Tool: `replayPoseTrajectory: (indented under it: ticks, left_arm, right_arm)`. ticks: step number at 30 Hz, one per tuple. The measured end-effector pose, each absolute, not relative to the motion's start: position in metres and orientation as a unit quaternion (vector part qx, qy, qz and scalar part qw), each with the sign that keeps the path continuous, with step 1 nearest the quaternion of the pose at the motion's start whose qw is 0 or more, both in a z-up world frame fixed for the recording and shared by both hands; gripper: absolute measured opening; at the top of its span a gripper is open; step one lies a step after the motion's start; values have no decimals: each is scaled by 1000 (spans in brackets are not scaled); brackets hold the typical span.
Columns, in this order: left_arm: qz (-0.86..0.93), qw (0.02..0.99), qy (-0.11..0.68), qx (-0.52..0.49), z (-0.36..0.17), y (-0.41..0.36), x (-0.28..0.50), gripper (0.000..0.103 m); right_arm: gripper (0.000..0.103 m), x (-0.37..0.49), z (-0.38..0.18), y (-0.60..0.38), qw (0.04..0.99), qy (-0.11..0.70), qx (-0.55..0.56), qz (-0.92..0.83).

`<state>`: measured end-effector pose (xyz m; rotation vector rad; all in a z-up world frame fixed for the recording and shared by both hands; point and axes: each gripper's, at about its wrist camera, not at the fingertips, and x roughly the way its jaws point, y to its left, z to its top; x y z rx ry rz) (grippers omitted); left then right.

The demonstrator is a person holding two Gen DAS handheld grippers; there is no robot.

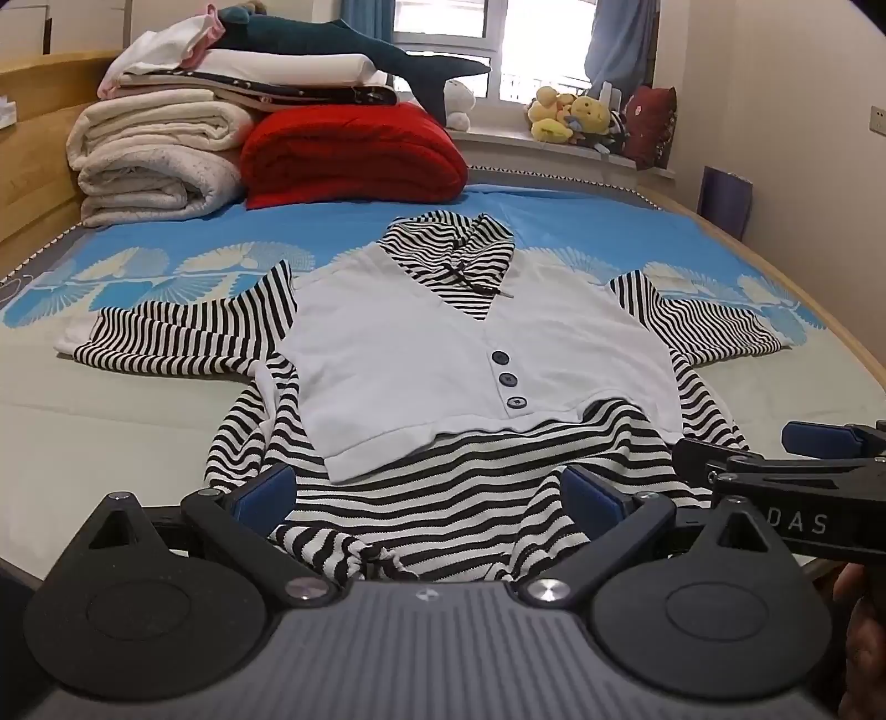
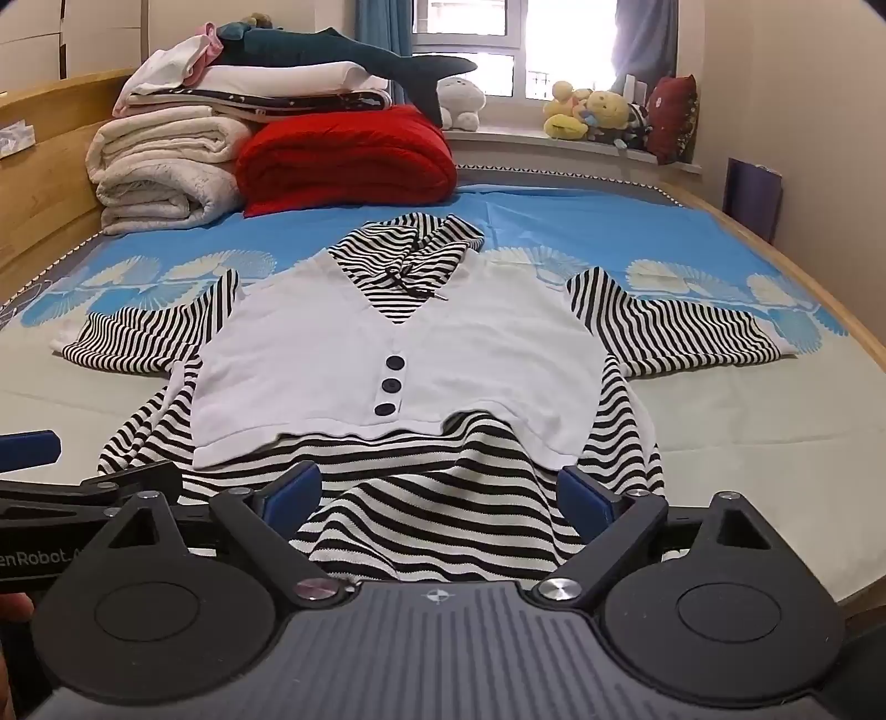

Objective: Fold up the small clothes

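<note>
A small garment [image 1: 443, 354] [image 2: 398, 360] lies spread face up on the bed: a white buttoned vest front over a black-and-white striped top with a striped hood and both sleeves stretched out sideways. Its striped hem is rumpled at the near edge. My left gripper [image 1: 429, 490] hovers open just above that hem, its blue pads wide apart with nothing pinched. My right gripper [image 2: 443, 493] is open too, over the hem a little further right. In the left wrist view the right gripper [image 1: 797, 459] shows at the right edge; in the right wrist view the left gripper [image 2: 72, 471] shows at the left.
The bed [image 1: 111, 421] has a pale sheet near me and a blue patterned sheet [image 1: 581, 221] beyond. Folded white blankets [image 1: 155, 160], a red quilt [image 1: 354, 155] and a plush shark [image 1: 354, 47] are stacked at the back left. Soft toys [image 1: 576, 119] line the windowsill.
</note>
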<state>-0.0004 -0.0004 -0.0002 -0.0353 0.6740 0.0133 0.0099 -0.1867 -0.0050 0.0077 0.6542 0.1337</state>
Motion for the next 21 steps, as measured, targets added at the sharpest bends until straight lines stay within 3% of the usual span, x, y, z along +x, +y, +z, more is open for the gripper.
replayPoseTrajectory:
  ticks: [21]
  left_arm:
    - [8, 944, 330, -15, -13, -6, -1, 102]
  right_arm:
    - [92, 12, -5, -188, 945, 321, 6, 68]
